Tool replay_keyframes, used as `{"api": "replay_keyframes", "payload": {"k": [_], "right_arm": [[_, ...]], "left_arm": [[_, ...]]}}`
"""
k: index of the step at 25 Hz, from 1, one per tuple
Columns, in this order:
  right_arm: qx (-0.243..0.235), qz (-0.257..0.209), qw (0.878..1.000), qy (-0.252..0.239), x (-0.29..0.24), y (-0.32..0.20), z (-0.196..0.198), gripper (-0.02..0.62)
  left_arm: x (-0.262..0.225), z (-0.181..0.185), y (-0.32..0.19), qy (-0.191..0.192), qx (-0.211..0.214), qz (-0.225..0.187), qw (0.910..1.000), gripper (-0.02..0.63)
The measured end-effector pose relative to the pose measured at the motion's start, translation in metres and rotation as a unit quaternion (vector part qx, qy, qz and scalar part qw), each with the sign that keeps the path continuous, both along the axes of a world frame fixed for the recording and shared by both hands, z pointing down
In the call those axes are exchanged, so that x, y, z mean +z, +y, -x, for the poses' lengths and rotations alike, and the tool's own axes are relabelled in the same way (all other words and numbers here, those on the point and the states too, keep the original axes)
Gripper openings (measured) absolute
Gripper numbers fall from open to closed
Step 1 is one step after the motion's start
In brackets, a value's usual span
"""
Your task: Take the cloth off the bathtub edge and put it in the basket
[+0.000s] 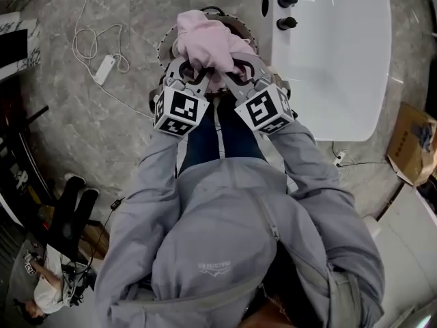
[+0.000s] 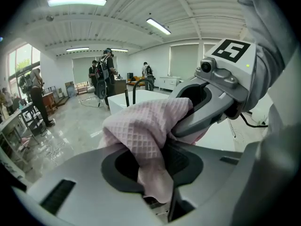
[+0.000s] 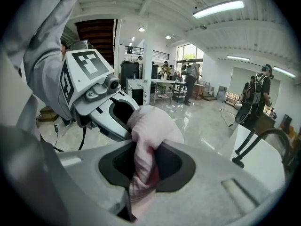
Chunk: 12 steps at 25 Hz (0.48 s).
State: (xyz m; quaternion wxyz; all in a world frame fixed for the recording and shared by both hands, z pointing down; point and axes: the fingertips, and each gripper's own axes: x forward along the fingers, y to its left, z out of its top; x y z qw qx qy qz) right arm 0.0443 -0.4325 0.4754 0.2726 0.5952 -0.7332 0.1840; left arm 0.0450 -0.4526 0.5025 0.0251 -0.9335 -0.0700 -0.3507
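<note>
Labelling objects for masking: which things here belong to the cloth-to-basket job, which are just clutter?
Job: pink cloth, basket, bathtub, left gripper, right gripper, both shut on the cloth.
Lying about: power strip, cardboard box, black taps.

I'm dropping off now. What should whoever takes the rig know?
Left gripper: shut on the cloth.
Right gripper: shut on the same cloth.
Cloth: off the bathtub, bunched between both grippers over the basket beside the tub.
Done: cloth taken off the tub edge.
Left: lower it into the basket, then open both grippers.
</note>
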Motion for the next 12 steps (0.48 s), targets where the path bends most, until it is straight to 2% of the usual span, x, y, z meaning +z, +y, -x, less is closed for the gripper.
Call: {"api": "replay_keyframes", "payload": {"k": [5, 7, 8, 10, 12], "right_arm": [[-0.003, 0.061, 0.998, -0.017, 0.067, 0.001, -0.007, 0.078], [0.001, 0.107, 0.994, -0.037, 0.095, 0.005, -0.011, 0.092], [0.006, 0.137, 0.99, -0.041, 0.111, 0.009, -0.014, 0.108], [0.018, 0.191, 0.98, -0.052, 0.136, 0.018, -0.019, 0.237], [0.029, 0.214, 0.973, -0.076, 0.147, 0.025, -0.021, 0.273]], "left_arm": [[0.065, -0.005, 0.002, -0.06, 0.004, 0.028, 0.9978, 0.114], [0.092, -0.002, 0.003, -0.101, 0.003, 0.037, 0.9942, 0.132], [0.106, 0.002, 0.003, -0.128, 0.0, 0.042, 0.9909, 0.159], [0.133, 0.015, 0.001, -0.181, -0.013, 0.057, 0.9818, 0.24], [0.145, 0.026, -0.002, -0.204, -0.028, 0.069, 0.9762, 0.261]]}}
